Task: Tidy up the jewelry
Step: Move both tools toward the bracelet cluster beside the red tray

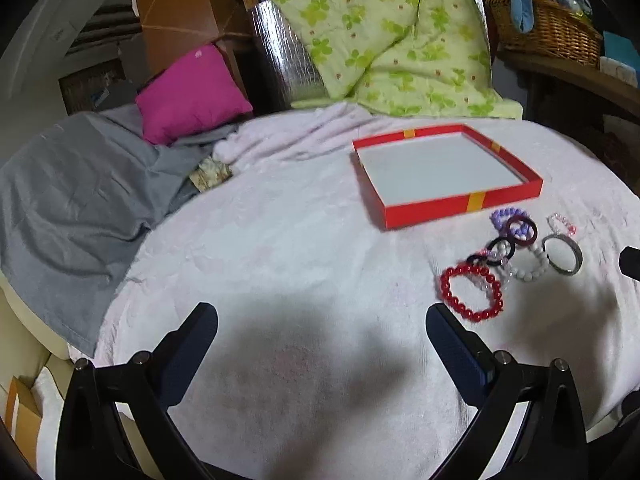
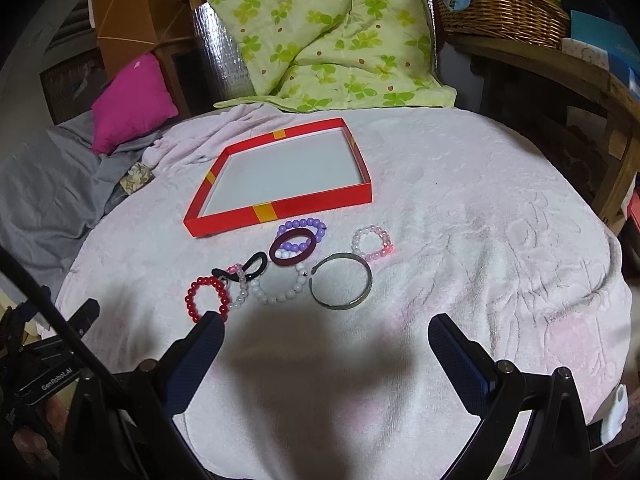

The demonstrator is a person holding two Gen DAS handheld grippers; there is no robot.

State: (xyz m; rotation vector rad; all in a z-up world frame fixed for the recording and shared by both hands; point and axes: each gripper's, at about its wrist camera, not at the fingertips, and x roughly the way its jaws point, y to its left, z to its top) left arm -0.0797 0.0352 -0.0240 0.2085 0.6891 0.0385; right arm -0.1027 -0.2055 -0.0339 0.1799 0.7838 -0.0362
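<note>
A shallow red box (image 1: 464, 205) (image 2: 280, 208) with a white floor and nothing inside lies on the pale towel. In front of it is a cluster of jewelry: a red bead bracelet (image 1: 472, 292) (image 2: 206, 298), a black hair tie (image 2: 248, 268), a white bead bracelet (image 2: 280, 290), a maroon ring (image 2: 291, 248) over a purple bead bracelet (image 2: 302, 232), a metal bangle (image 1: 562, 254) (image 2: 341, 281), and a pink bead bracelet (image 2: 371, 243). My left gripper (image 1: 322, 316) is open, left of the cluster. My right gripper (image 2: 326, 326) is open, just short of it.
A grey cloth (image 1: 76, 196) and magenta cushion (image 1: 192, 94) lie at the left. A green floral quilt (image 1: 384, 36) is piled behind the box. A wicker basket (image 2: 500, 4) sits on a wooden shelf at the back right. The other gripper's body (image 2: 48, 364) shows at lower left.
</note>
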